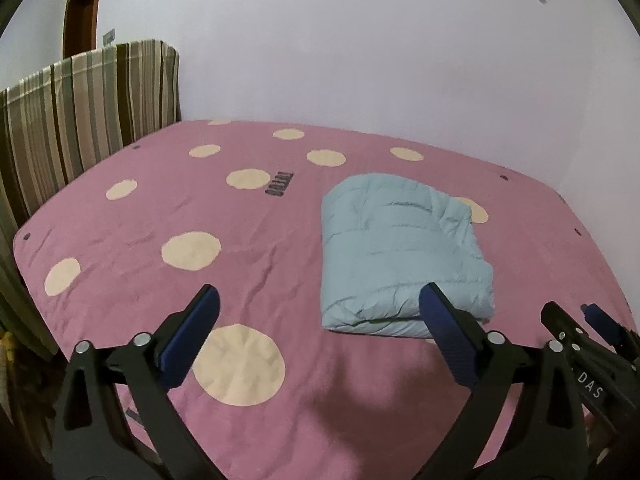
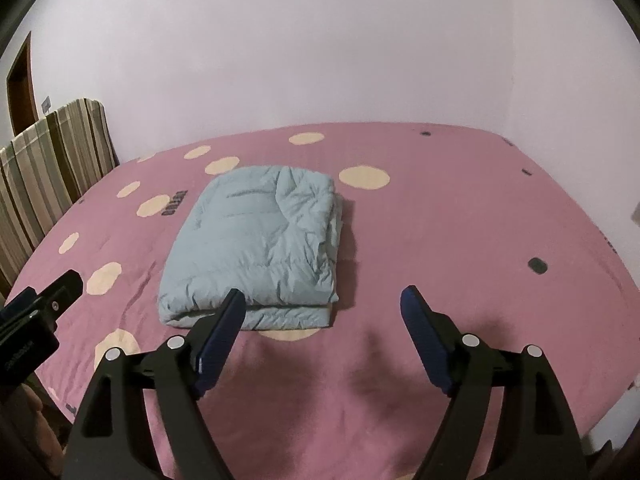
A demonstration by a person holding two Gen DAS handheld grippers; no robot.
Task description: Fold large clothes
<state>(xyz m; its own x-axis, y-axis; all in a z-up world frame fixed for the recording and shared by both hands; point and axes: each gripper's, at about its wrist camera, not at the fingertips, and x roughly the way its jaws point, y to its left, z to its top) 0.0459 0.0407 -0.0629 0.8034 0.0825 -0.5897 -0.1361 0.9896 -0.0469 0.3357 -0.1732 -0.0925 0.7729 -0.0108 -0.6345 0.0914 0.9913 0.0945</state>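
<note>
A light blue puffy jacket [image 1: 400, 256] lies folded into a thick rectangle on the pink spotted bedsheet [image 1: 248, 240]; it also shows in the right wrist view [image 2: 260, 244]. My left gripper [image 1: 320, 300] is open and empty, held above the sheet near the bundle's front left edge. My right gripper [image 2: 324, 300] is open and empty, just in front of the bundle's near right corner. The right gripper's tip shows in the left wrist view [image 1: 576, 320], and the left gripper shows in the right wrist view [image 2: 40, 308].
The pink sheet [image 2: 440, 240] with cream dots covers the whole bed. A striped headboard [image 1: 72, 128] stands at the left. A pale wall [image 1: 360, 40] runs behind the bed, with a brown door [image 1: 82, 16] at far left.
</note>
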